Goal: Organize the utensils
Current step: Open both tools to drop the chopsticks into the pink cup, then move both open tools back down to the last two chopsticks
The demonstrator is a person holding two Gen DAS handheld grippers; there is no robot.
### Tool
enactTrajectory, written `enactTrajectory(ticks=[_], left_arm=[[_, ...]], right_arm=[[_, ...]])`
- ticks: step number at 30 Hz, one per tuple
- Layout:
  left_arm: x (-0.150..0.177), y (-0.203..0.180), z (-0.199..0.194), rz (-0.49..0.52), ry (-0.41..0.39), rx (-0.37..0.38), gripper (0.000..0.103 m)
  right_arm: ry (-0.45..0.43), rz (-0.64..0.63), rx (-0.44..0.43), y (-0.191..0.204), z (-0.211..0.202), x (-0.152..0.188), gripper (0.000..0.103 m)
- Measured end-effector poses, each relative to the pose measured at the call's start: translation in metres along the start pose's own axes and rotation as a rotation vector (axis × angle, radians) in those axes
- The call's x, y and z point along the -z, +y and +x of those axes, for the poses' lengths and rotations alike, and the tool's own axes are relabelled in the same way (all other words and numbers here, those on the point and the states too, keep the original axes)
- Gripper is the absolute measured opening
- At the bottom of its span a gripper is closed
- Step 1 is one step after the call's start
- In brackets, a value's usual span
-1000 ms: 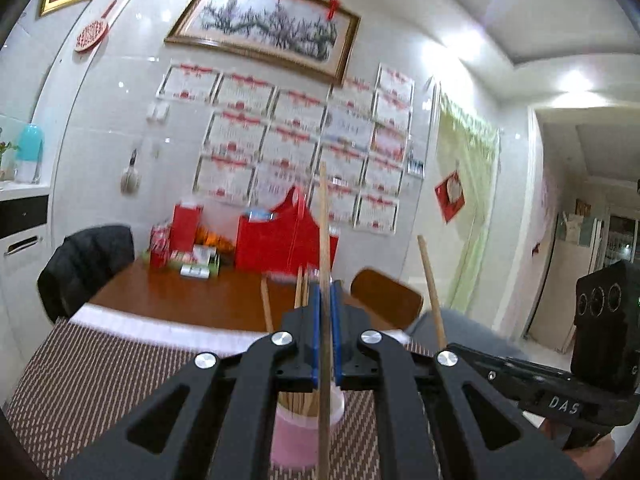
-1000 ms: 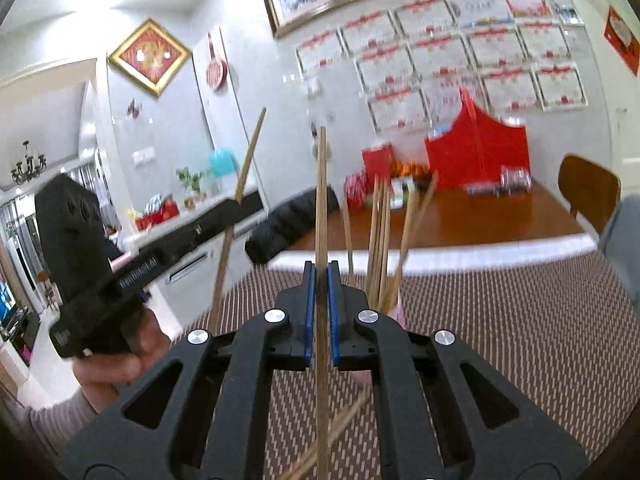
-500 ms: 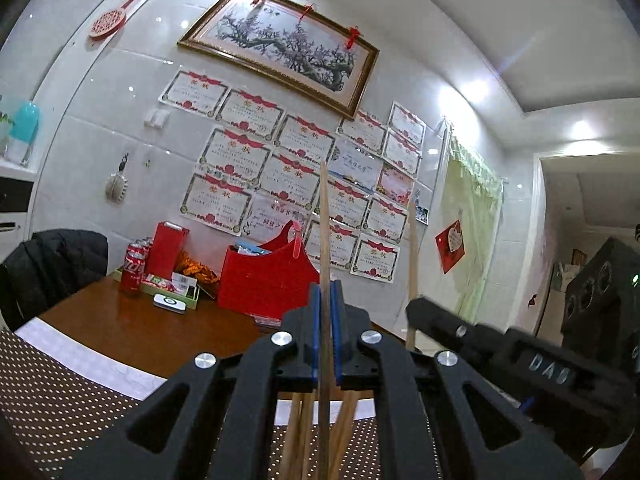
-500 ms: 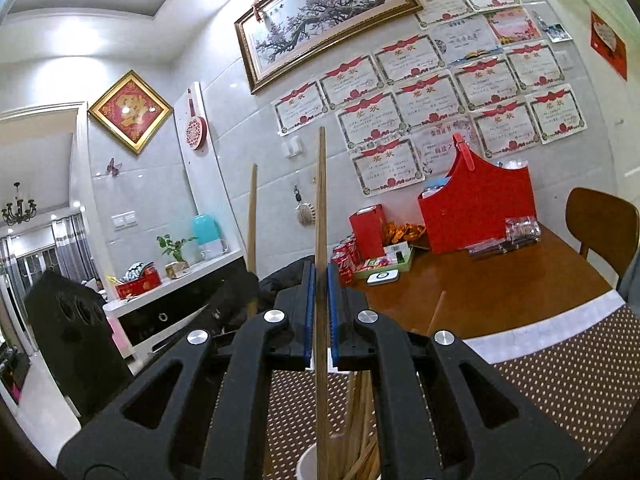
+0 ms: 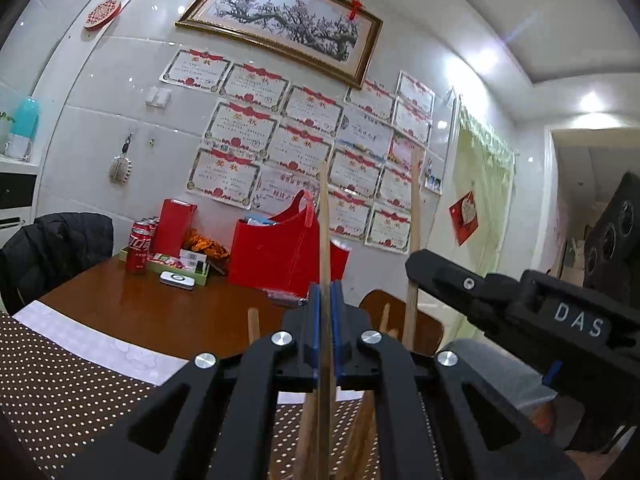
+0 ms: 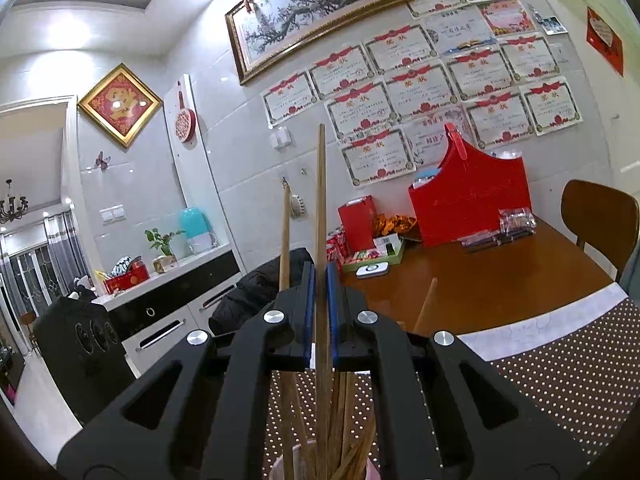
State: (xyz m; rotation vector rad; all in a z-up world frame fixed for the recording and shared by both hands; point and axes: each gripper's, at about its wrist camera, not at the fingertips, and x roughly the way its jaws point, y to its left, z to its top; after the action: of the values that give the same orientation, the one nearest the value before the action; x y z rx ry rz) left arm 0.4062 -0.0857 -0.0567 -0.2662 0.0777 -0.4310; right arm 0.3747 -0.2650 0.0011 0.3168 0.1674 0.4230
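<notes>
Two hand-held grippers, one chopstick clamped upright in each, stood over one pink cup of chopsticks.

The left hand-held gripper [image 5: 325, 312] had its blue pads pressed together on a single pale chopstick [image 5: 323, 216] that pointed to twelve o'clock. The right hand-held gripper [image 6: 319, 300] was likewise clamped on a single darker chopstick [image 6: 320, 184]. The pink cup [image 6: 280, 469] sat at six o'clock in the right wrist view on the dotted mat [image 6: 560, 368] of the table [image 6: 500, 276], holding several more chopsticks; an exact count could not be made. In the left wrist view the right hand-held gripper lay at three o'clock.
</notes>
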Motion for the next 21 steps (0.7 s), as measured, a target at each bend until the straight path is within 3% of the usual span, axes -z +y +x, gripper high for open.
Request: enactTrajectory(ticks=[7,8,9,10,11,12,17,21], left_arm=[[0.001,0.004,0.002,0.014,0.047,-0.005,0.006],[0.0,0.005,0.001,0.013,0.052,-0.01,0.011],[-0.003,0.006,-0.001,0.01,0.047,-0.022,0.022],[-0.005,0.007,-0.004,0.008,0.037,-0.032,0.046],[-0.008,0.008,-0.008,0.004,0.017,-0.046,0.059],[-0.012,0.008,-0.013,0.004,0.001,-0.053,0.063],[-0.027,0.007,-0.026,0.022,-0.029,-0.063,0.077],[-0.037,0.0,-0.031,0.037,-0.014,-0.076,0.086]], right_arm=[[0.084,0.017,-0.012,-0.003,0.011,0.01,0.008],[0.098,0.022,-0.015,-0.003,0.013,0.009,0.008],[0.101,0.032,-0.013,-0.004,0.011,0.007,0.016],[0.093,0.036,-0.01,-0.005,0.008,0.005,0.049],[0.079,0.043,-0.008,-0.005,0.004,0.003,0.072],[0.039,0.056,-0.011,-0.006,-0.004,-0.001,0.093],[-0.051,0.08,0.001,-0.008,-0.029,-0.017,0.097],[-0.069,0.092,0.039,-0.011,-0.037,-0.026,0.097]])
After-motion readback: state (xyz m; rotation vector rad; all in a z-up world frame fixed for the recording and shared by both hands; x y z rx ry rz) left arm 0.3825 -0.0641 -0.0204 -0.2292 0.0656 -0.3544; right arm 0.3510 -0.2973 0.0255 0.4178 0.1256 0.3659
